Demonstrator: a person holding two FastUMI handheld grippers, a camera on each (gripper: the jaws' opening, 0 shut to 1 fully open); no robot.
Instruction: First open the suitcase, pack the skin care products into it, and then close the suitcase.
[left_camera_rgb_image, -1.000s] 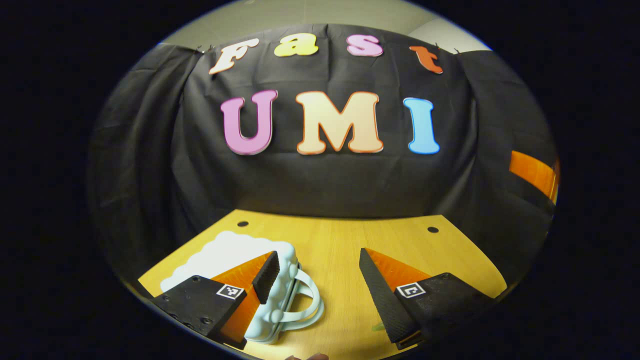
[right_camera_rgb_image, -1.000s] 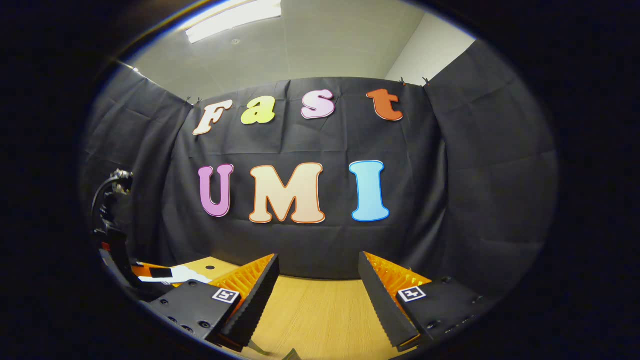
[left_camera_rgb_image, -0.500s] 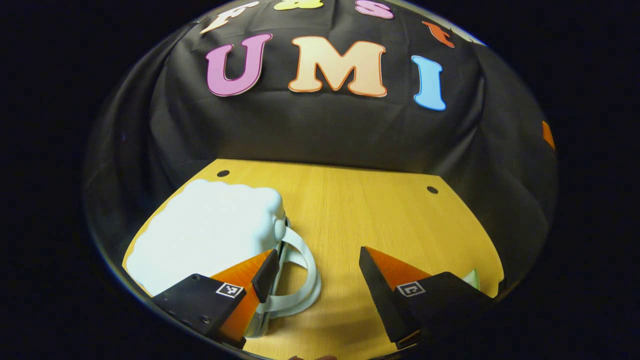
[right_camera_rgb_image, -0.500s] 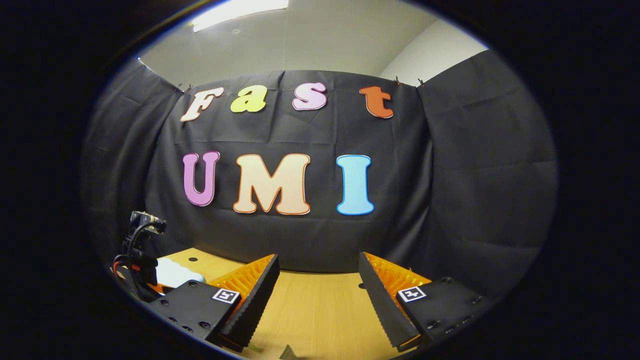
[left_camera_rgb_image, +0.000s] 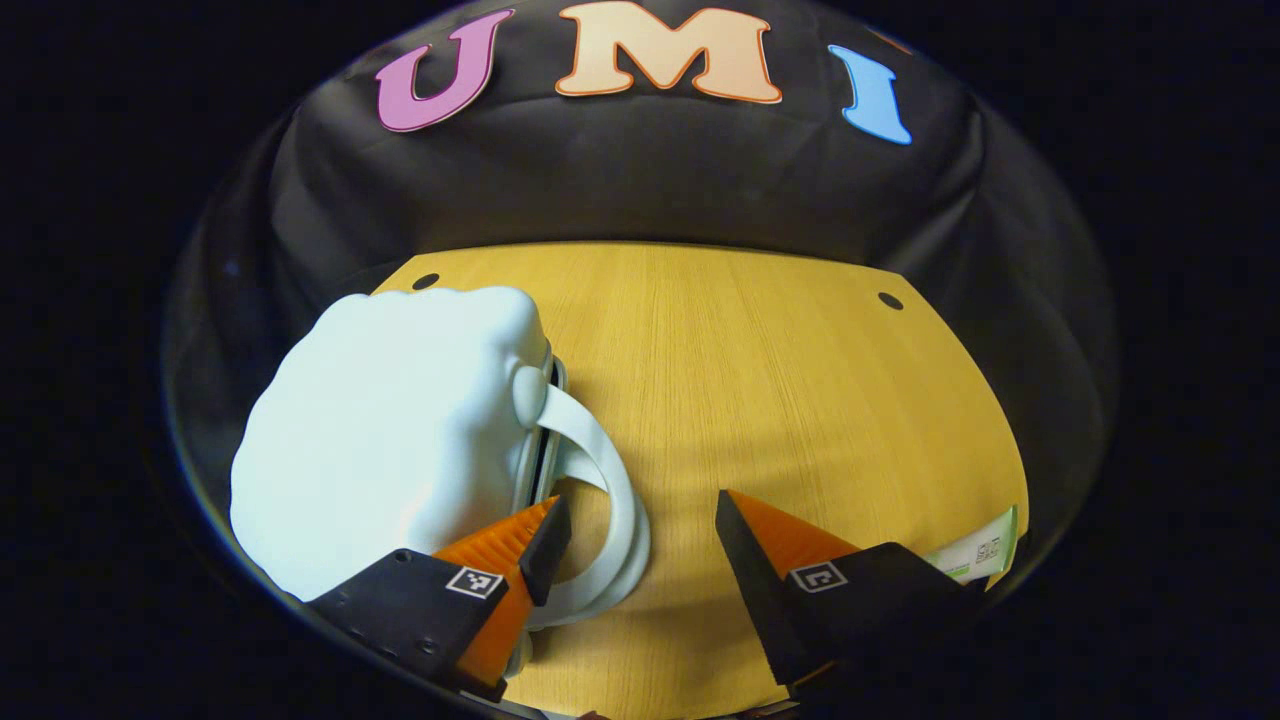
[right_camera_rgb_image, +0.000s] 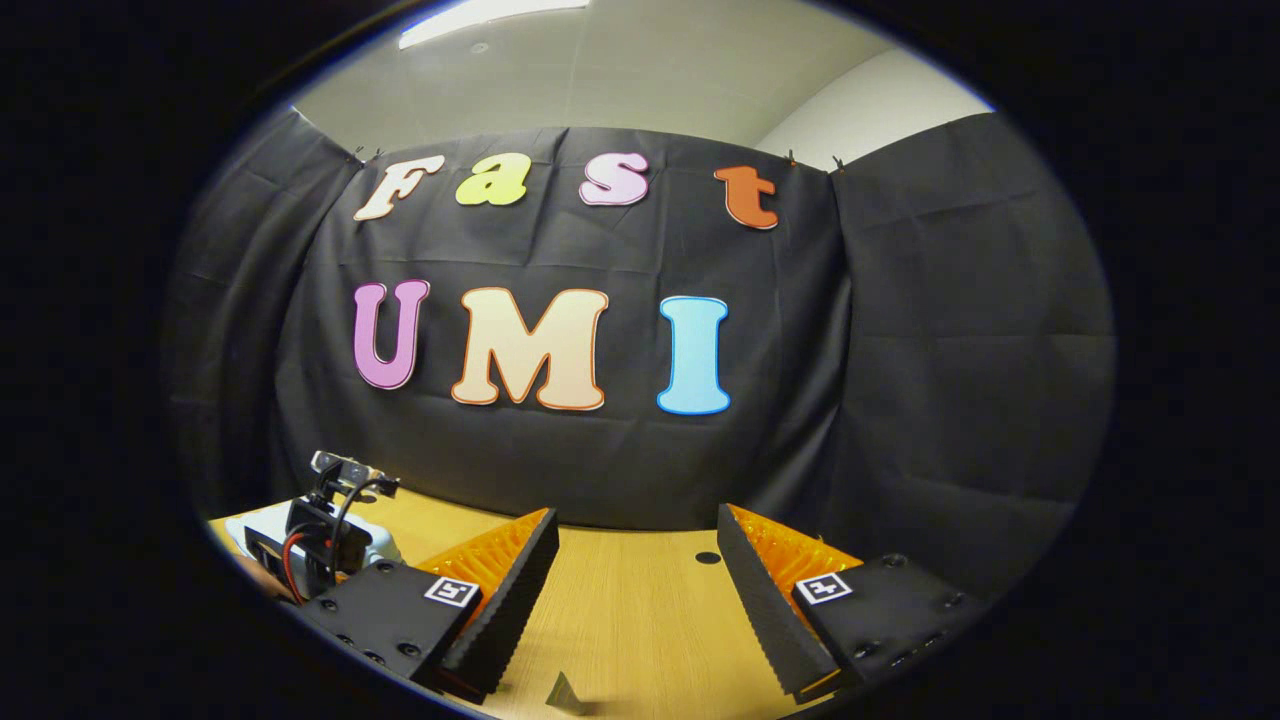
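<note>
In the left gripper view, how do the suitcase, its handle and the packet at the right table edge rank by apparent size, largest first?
1. suitcase, a pale blue, still closed shell.
2. handle, the loop on its side.
3. packet, partly hidden behind the open left gripper, so its full size is unsure.

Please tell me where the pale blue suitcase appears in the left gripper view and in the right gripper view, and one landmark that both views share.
Left gripper view: the suitcase lies at lower left on the table, its handle beside the left gripper.
Right gripper view: a small part of it at far lower left, behind the other gripper.
Shared landmark: the wooden table.
</note>
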